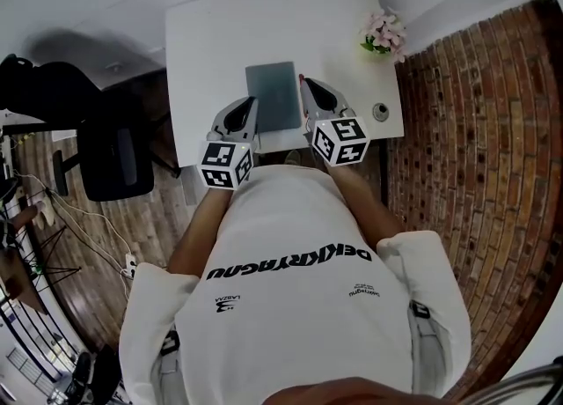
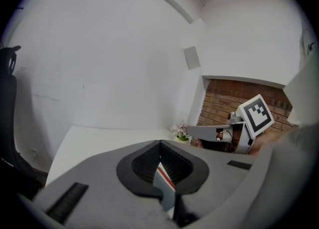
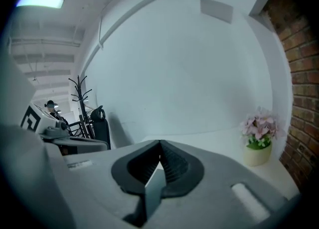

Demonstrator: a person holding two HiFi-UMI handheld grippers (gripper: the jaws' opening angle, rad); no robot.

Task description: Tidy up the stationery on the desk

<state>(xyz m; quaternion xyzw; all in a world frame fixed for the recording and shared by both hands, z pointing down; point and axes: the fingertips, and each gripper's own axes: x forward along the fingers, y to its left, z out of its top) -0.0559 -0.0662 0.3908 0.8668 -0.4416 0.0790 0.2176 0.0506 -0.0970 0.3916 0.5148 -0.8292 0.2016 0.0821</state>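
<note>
Grey notebook [image 1: 273, 95] lies mid-desk [image 1: 211, 33] in the head view. The left gripper [image 1: 252, 106] and right gripper [image 1: 305, 86] sit just beside its long edges, and a flowerpot [image 1: 383, 35] stands at the far right corner. Left gripper view: the left gripper [image 2: 160, 144] has its jaws meeting at the tips, clamping nothing, with the notebook [image 2: 167, 193] showing below. Right gripper view: the right gripper [image 3: 159, 146] is likewise closed and empty above the notebook [image 3: 155, 189].

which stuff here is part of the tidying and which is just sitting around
Part of the job: grey notebook, clamped at its edges by the left gripper and right gripper.

Just lying about: flower pot, small round object, black chair.
</note>
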